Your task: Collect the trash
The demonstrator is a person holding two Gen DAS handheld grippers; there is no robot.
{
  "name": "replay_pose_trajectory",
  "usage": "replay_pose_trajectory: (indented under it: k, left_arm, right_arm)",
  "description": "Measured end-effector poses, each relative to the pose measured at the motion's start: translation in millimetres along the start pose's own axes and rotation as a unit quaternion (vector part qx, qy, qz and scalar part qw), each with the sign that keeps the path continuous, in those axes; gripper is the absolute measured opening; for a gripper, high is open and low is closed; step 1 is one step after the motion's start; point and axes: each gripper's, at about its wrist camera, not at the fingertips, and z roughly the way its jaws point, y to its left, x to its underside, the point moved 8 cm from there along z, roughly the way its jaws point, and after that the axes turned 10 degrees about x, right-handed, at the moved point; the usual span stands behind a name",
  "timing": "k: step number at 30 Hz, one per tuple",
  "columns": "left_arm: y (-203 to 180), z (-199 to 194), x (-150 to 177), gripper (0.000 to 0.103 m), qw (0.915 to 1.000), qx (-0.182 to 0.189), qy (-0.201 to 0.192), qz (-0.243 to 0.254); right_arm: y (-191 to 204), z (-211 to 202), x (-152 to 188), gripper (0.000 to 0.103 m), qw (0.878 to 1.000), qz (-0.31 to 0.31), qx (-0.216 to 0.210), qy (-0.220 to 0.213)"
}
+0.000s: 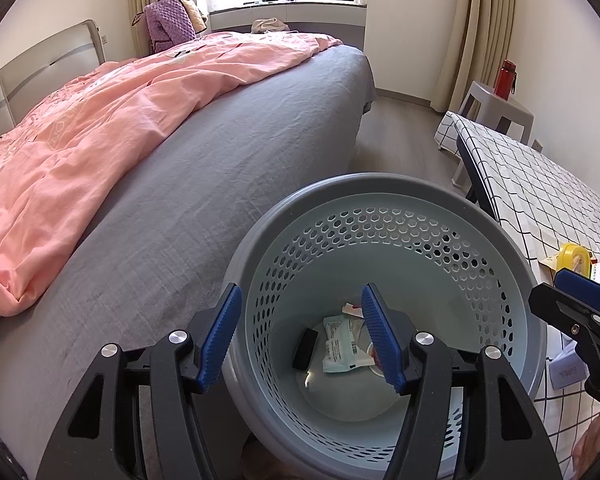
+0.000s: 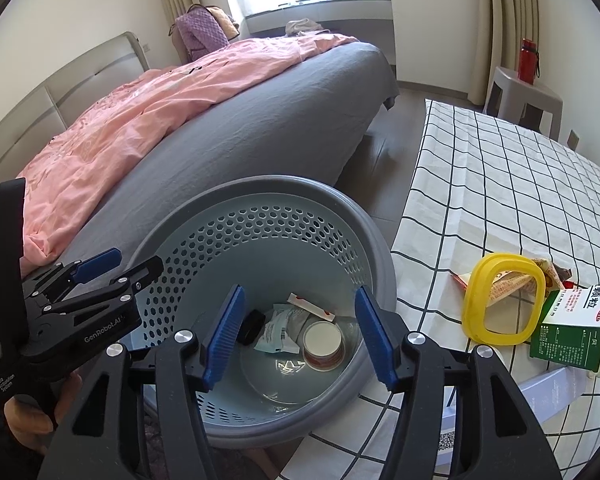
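Observation:
A grey bin [image 1: 380,184] with a pale perforated liner stands between the bed and the table. On its bottom lie a white-teal packet [image 1: 340,344], a small black piece [image 1: 305,348], a red-white strip and a round white-topped cup [image 2: 322,340]. My left gripper [image 1: 300,336] hangs open over the bin's left wall, with nothing between its pads. My right gripper [image 2: 300,332] is open above the bin [image 2: 260,184] and also holds nothing. On the checked table [image 2: 480,160] lie a yellow ring lid [image 2: 472,304], an orange wrapper [image 2: 508,286] and a green-white box [image 2: 572,328].
A bed [image 1: 220,160] with a grey sheet and a pink duvet fills the left side. A grey stool [image 2: 524,92] with a red bottle [image 2: 527,60] stands by the far curtain. A strip of wooden floor runs between bed and table.

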Motion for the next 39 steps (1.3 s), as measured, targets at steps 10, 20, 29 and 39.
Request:
replay_pose_trajectory:
  k: [10, 20, 29, 39]
  left_arm:
    - [-3, -4, 1, 0.06, 1.0, 0.002, -0.006, 0.003]
    - [-6, -7, 3, 0.06, 0.9999, 0.003, -0.008, 0.008]
    - [-7, -16, 8, 0.06, 0.9999, 0.003, -0.014, 0.006]
    - [-6, -27, 26, 0.06, 0.9999, 0.001, -0.012, 0.008]
  right_arm:
    - [-6, -9, 6, 0.061, 1.0, 0.005, 0.006, 0.0]
    - [-11, -17, 14, 0.064, 1.0, 0.005, 0.012, 0.003]
    - [-16, -27, 22, 0.064, 1.0, 0.007, 0.015, 0.005]
    - [-9, -41, 35, 0.064, 1.0, 0.012, 0.004, 0.007]
